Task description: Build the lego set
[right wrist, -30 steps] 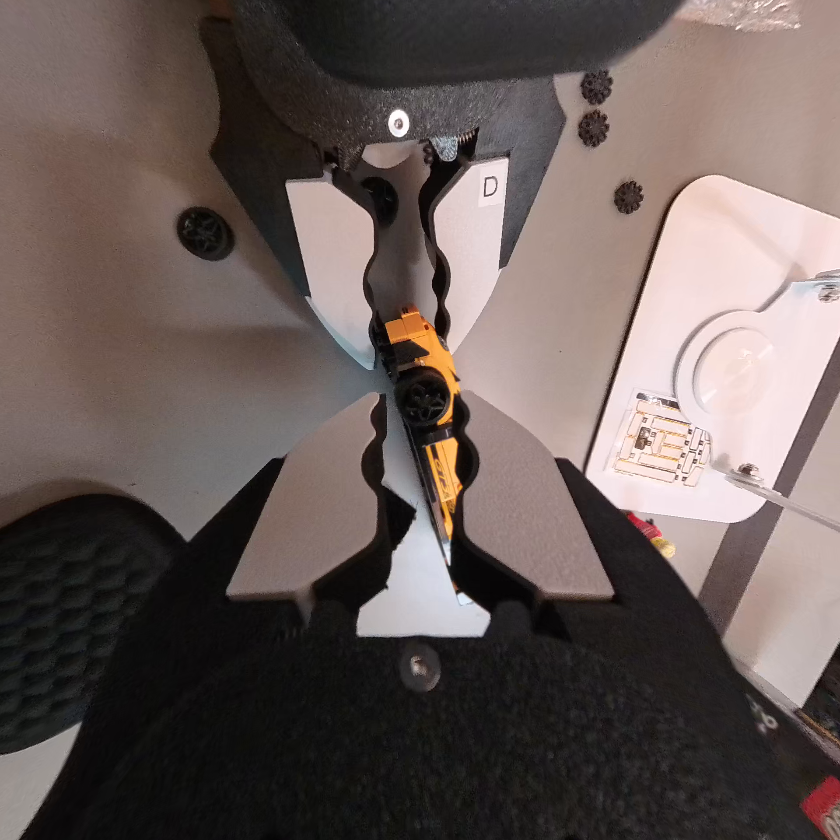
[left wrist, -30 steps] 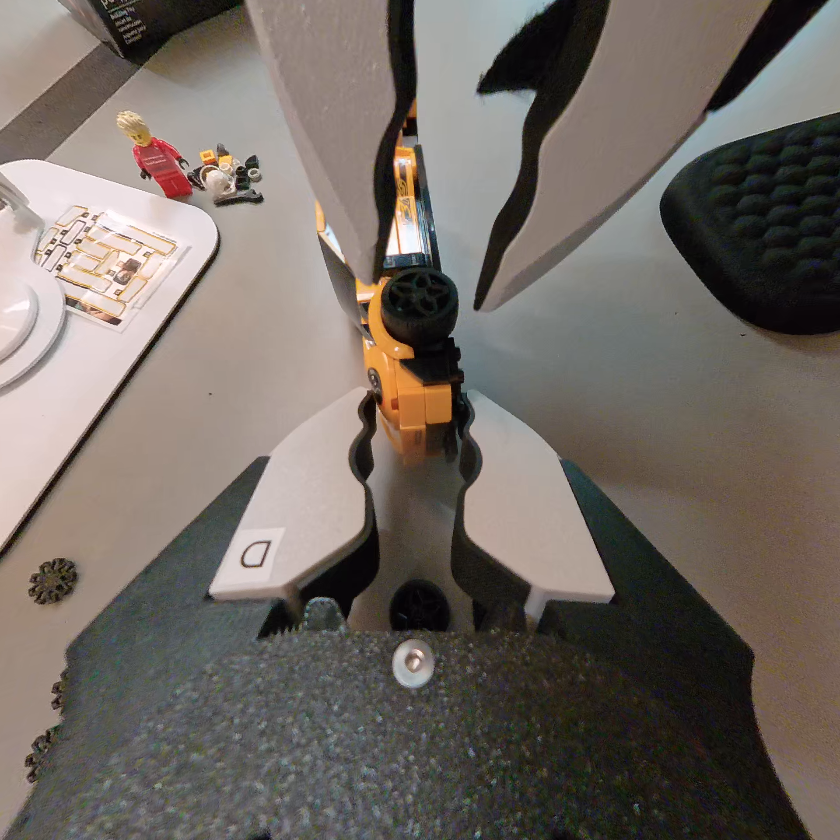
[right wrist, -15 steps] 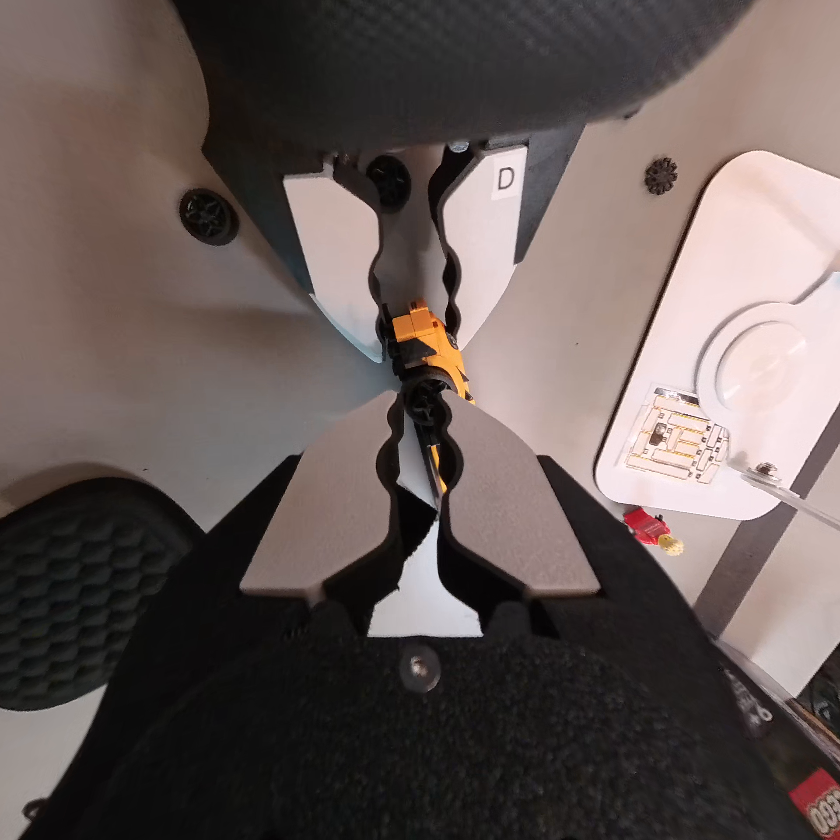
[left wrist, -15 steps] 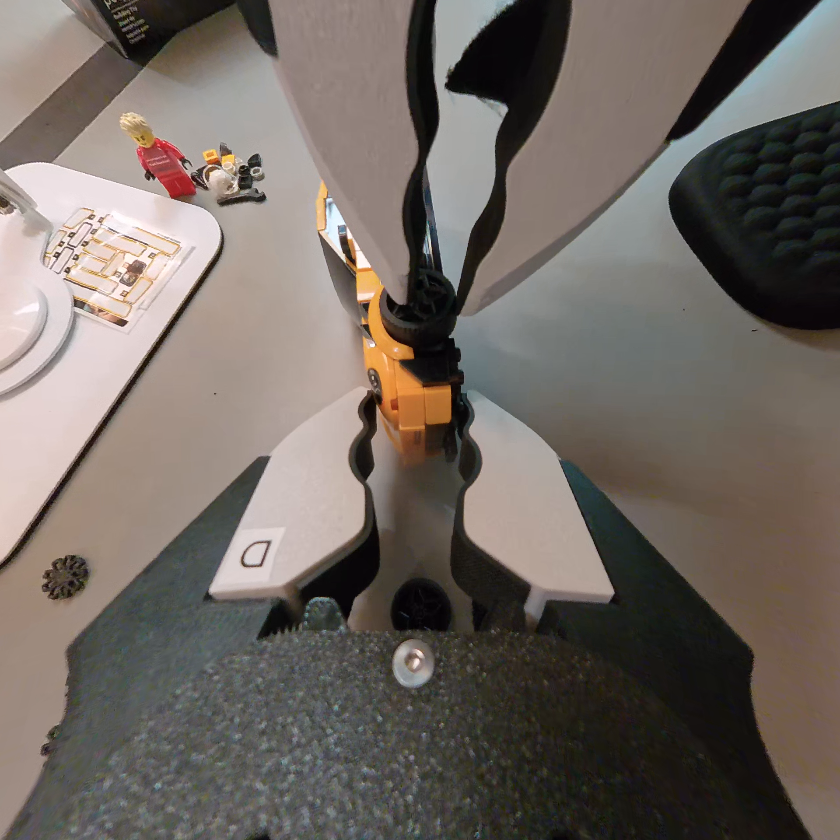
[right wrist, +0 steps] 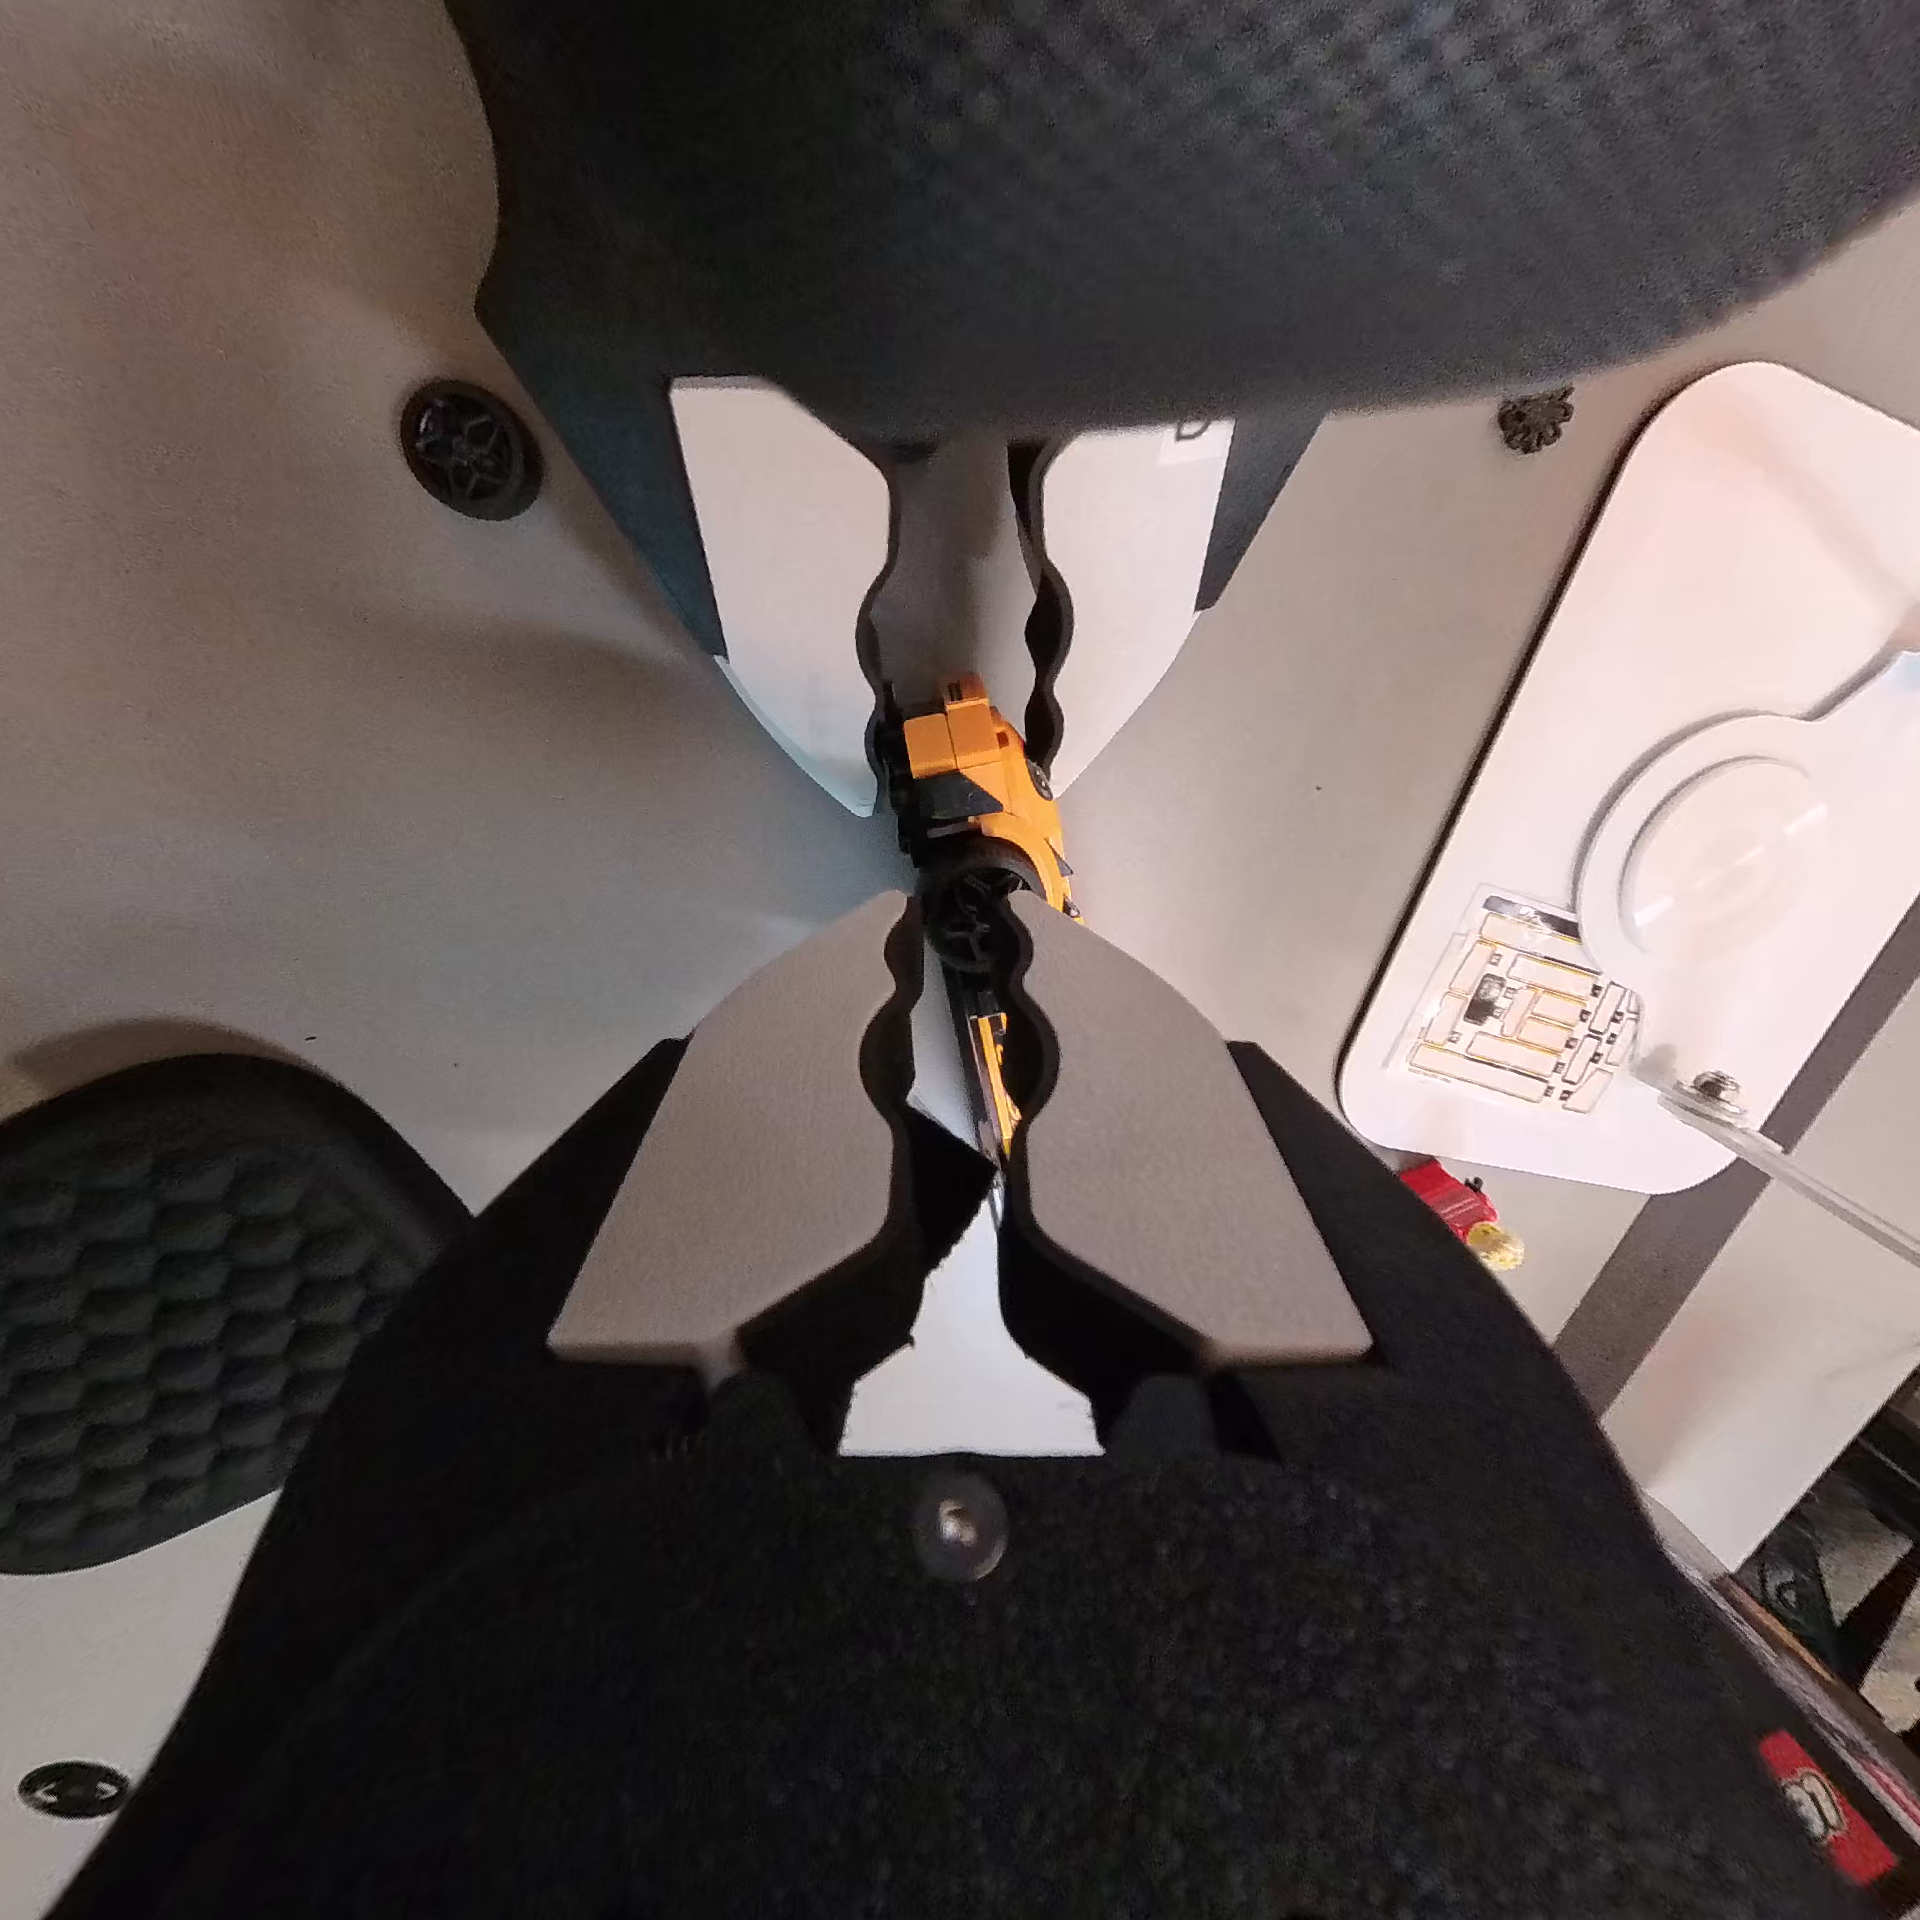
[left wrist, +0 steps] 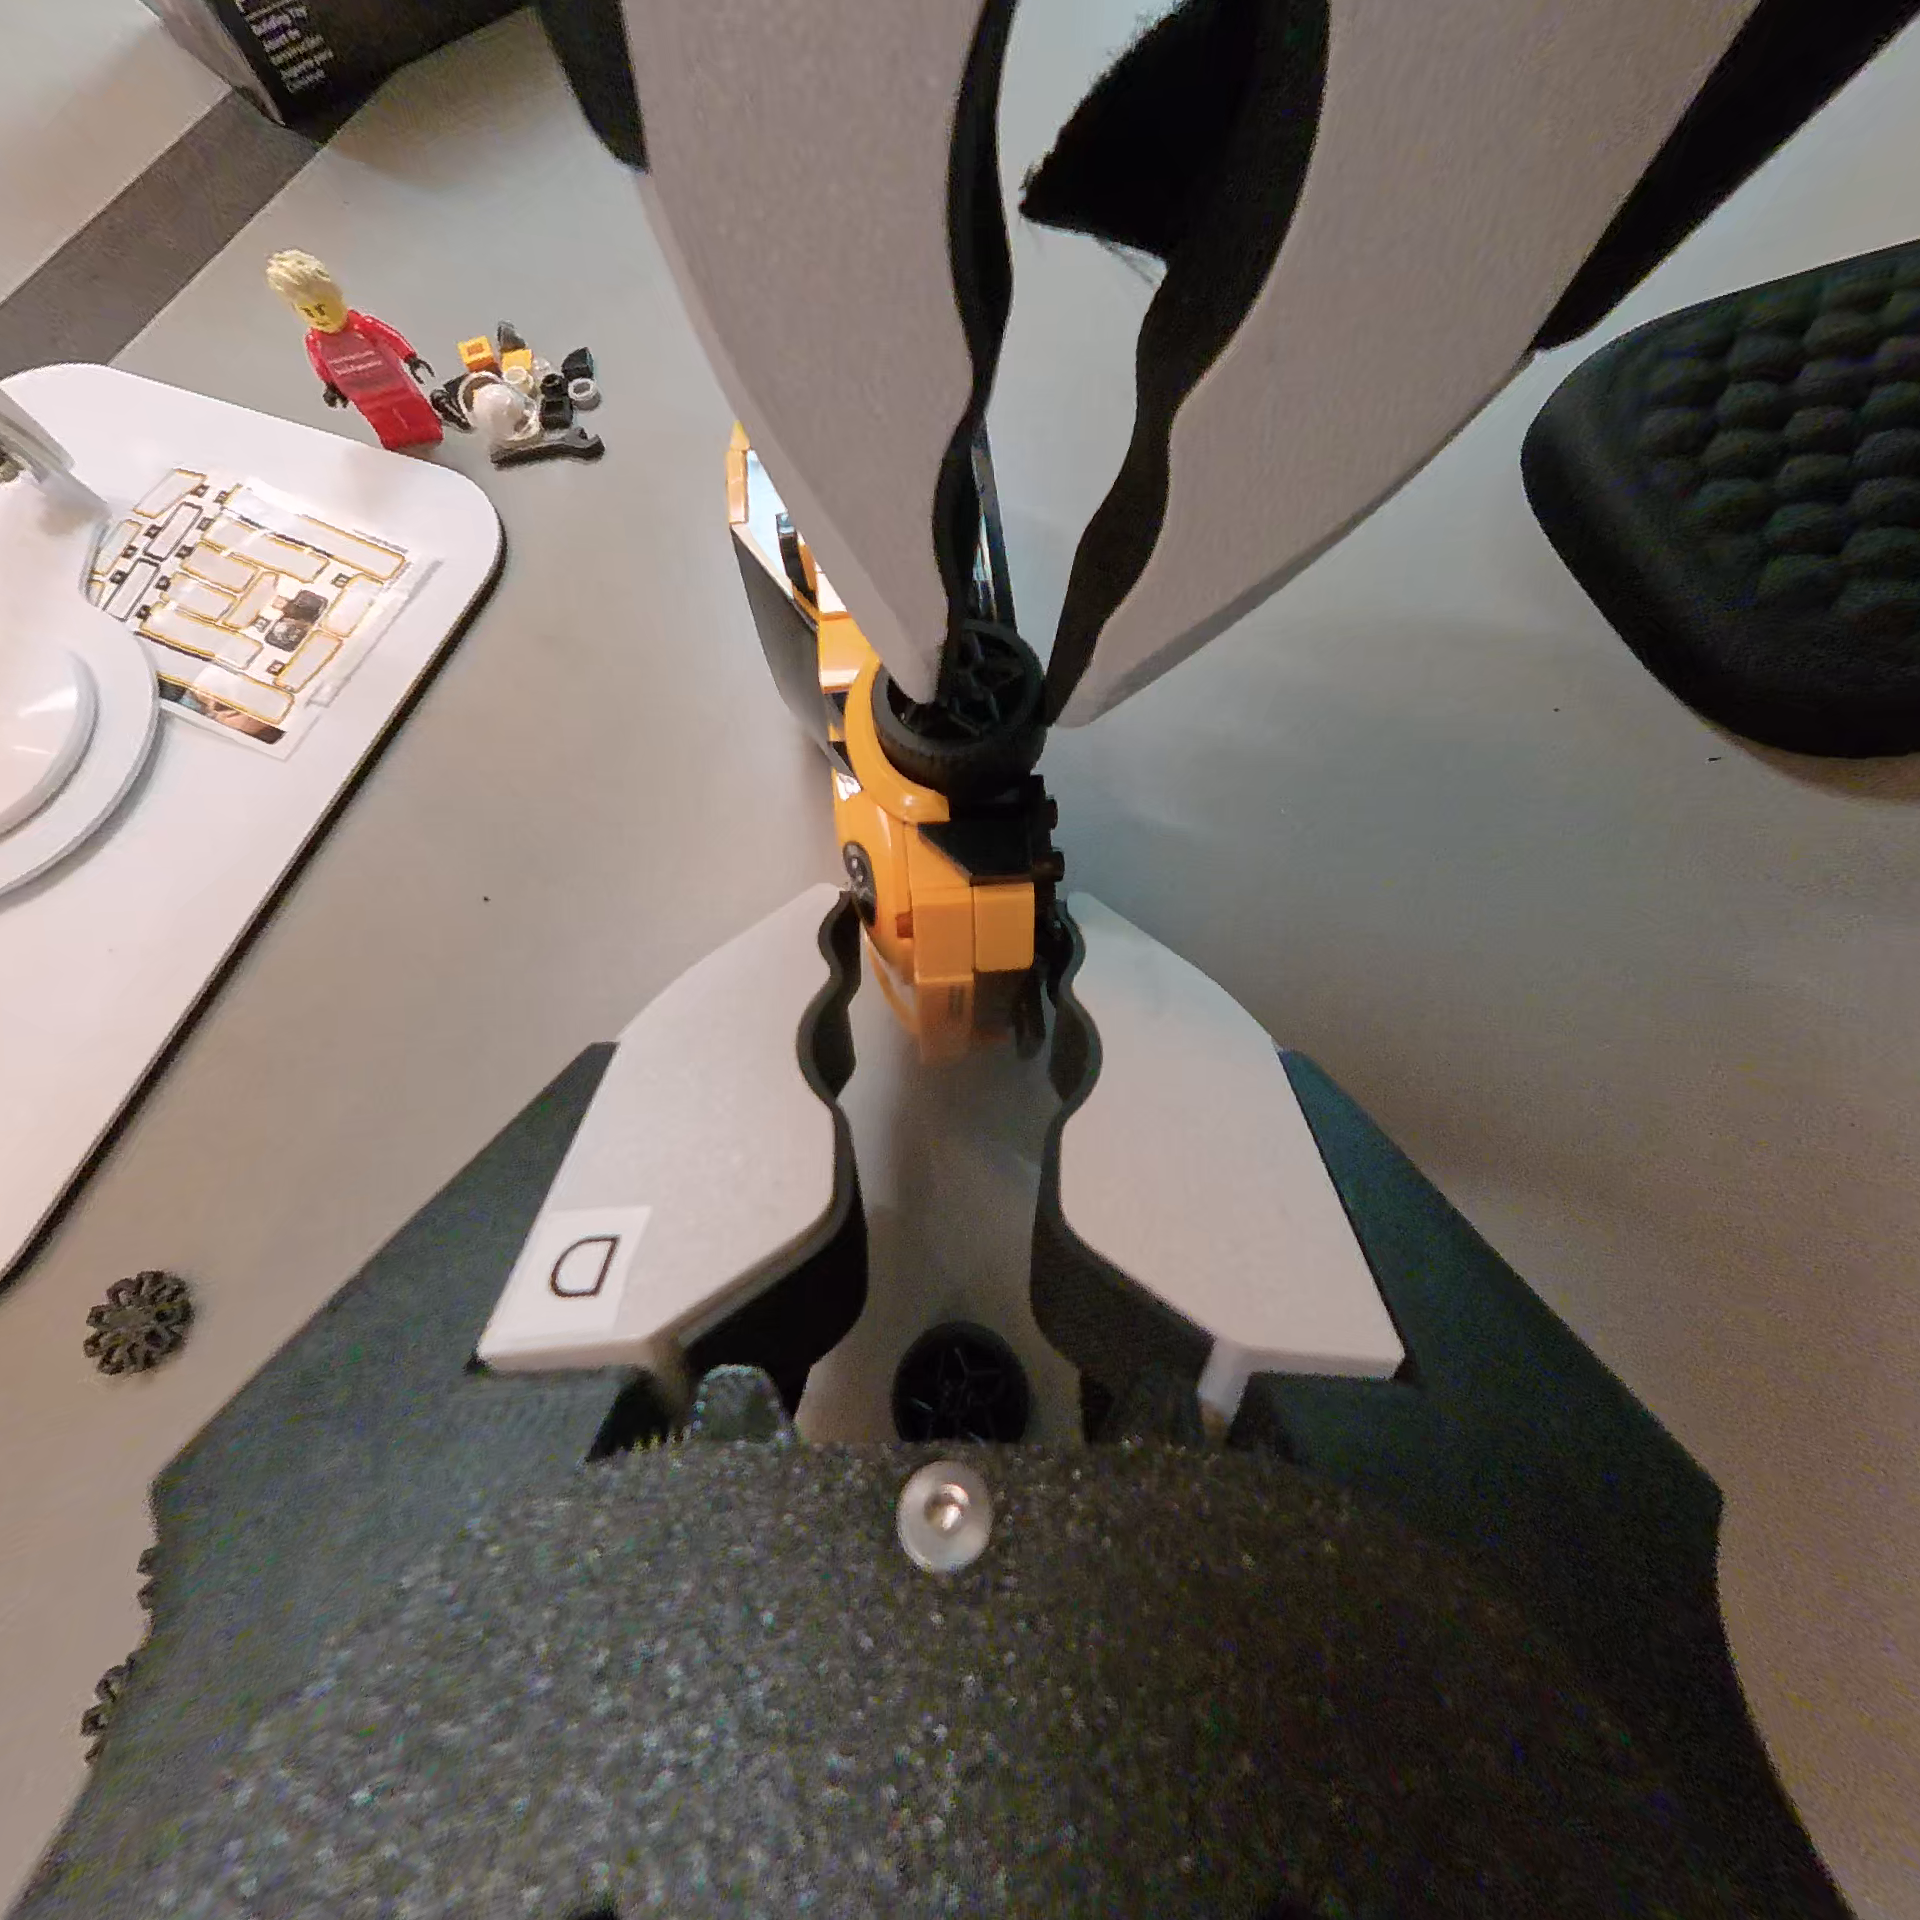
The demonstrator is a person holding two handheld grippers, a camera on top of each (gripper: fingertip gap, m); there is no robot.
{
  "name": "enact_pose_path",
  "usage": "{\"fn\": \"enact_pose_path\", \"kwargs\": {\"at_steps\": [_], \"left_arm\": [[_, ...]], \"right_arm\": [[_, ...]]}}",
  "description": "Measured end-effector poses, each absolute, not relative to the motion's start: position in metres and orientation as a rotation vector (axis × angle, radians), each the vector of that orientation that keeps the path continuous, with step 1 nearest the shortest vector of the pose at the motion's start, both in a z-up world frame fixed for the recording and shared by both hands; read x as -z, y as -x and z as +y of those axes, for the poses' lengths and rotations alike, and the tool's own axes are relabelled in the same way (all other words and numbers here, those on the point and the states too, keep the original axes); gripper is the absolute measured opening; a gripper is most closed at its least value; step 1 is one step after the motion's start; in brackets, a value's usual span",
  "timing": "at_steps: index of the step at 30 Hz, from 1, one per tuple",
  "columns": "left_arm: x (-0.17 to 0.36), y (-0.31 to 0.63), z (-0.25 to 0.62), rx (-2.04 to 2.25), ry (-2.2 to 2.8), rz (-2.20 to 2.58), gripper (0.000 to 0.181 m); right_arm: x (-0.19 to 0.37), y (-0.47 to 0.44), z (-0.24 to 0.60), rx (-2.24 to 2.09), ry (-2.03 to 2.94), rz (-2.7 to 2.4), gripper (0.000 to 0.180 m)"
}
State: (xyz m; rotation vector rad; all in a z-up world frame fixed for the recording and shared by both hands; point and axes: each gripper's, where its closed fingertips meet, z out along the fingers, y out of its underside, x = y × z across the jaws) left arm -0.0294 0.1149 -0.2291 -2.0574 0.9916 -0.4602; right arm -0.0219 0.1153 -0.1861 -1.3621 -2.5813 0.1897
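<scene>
Above the grey surface (left wrist: 1351,935), the left claw (left wrist: 951,935) clamped the orange car (left wrist: 935,883) on edge while the right claw (right wrist: 961,920) pinched its black wheel (left wrist: 961,707), seemingly fitting it, needing firm axle-ward pressure next.

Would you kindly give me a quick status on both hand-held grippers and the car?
Left hand-held gripper shut on orange car nose. Right hand-held gripper closed on wheel at the car. Loose wheel on table, clear of work.
</scene>
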Motion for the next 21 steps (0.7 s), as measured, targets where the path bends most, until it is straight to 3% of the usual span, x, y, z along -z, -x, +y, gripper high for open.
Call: {"fn": "enact_pose_path", "kwargs": {"at_steps": [21], "left_arm": [[0.228,0.0301,0.1156,0.511,2.049,0.97,0.035]], "right_arm": [[0.1849,0.0246,0.1154,-0.175,1.317,-2.573,0.008]]}}
